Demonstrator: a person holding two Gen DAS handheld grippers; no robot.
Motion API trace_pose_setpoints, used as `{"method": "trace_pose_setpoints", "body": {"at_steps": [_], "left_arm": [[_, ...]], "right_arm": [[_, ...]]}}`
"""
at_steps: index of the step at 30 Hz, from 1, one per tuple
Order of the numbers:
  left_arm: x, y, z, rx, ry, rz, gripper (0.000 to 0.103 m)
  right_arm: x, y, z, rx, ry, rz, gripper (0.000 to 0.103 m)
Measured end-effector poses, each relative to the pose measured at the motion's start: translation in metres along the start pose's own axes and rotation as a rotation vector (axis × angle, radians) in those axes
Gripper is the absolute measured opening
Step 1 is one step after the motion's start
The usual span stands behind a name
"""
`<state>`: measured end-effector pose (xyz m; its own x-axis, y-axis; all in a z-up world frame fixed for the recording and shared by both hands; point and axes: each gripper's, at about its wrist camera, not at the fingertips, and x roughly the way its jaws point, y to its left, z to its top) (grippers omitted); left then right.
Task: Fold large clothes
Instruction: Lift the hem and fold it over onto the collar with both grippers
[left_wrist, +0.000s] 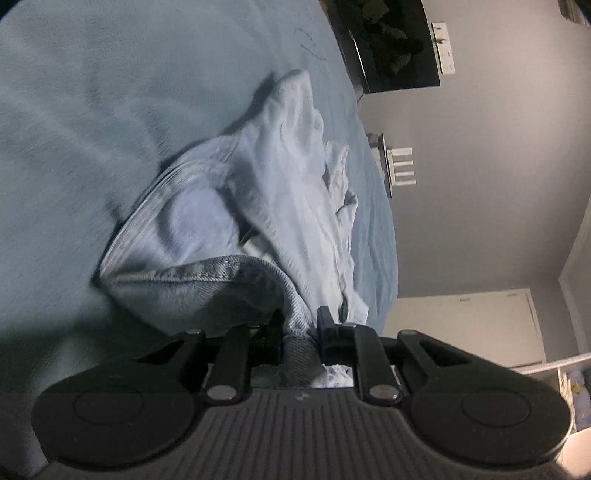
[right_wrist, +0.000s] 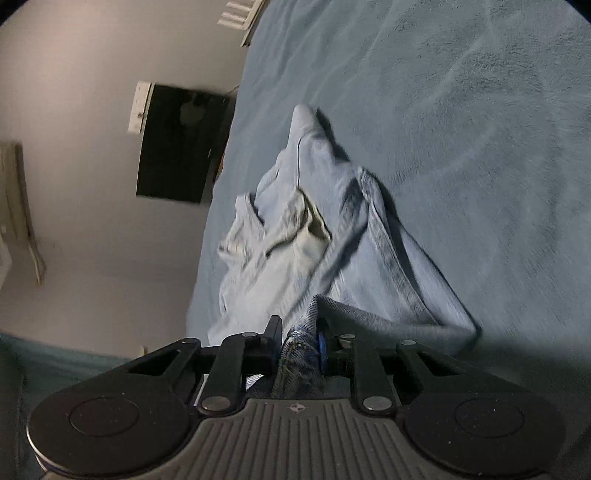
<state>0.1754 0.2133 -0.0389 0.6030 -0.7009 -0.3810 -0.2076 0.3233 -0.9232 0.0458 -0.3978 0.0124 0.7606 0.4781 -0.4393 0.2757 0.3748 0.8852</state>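
Note:
A pair of light blue jeans (left_wrist: 280, 192) lies crumpled on the blue bedspread (left_wrist: 92, 110), stretching away from both grippers. My left gripper (left_wrist: 300, 325) is shut on a denim hem edge of the jeans, lifting it off the bed. In the right wrist view the jeans (right_wrist: 332, 236) show a pale pocket lining turned out. My right gripper (right_wrist: 300, 334) is shut on another denim edge, raised above the bedspread (right_wrist: 461, 110). The pads are mostly hidden by the cloth.
A dark cabinet (left_wrist: 391, 40) stands by the grey wall beyond the bed's edge; it also shows in the right wrist view (right_wrist: 181, 144). White shelf brackets (left_wrist: 400, 166) hang on the wall. A white door (left_wrist: 469, 325) is at lower right.

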Motion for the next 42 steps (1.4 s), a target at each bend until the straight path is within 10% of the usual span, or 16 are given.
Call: {"method": "trace_pose_setpoints", "body": {"at_steps": [15,22,27,31,42], "left_arm": [[0.081,-0.059,0.113,-0.002,-0.108,0.032,0.012],[0.106,-0.059,0.165,-0.036,-0.246,0.186,0.026],[0.089,-0.073,0.172,0.162,-0.284,0.206,0.056],[0.095,-0.083,0.159,0.413,-0.227,0.31,0.057],[0.149,-0.077,0.136,0.654,-0.106,0.389,0.057]], "right_arm": [[0.128,0.09,0.105,-0.164,-0.146,-0.059,0.021],[0.178,0.086,0.14,-0.198,-0.349,-0.22,0.02],[0.183,0.068,0.145,-0.231,-0.314,-0.182,0.043],[0.185,0.072,0.136,-0.451,-0.277,-0.217,0.07],[0.21,0.094,0.136,-0.761,-0.155,-0.264,0.069]]}}
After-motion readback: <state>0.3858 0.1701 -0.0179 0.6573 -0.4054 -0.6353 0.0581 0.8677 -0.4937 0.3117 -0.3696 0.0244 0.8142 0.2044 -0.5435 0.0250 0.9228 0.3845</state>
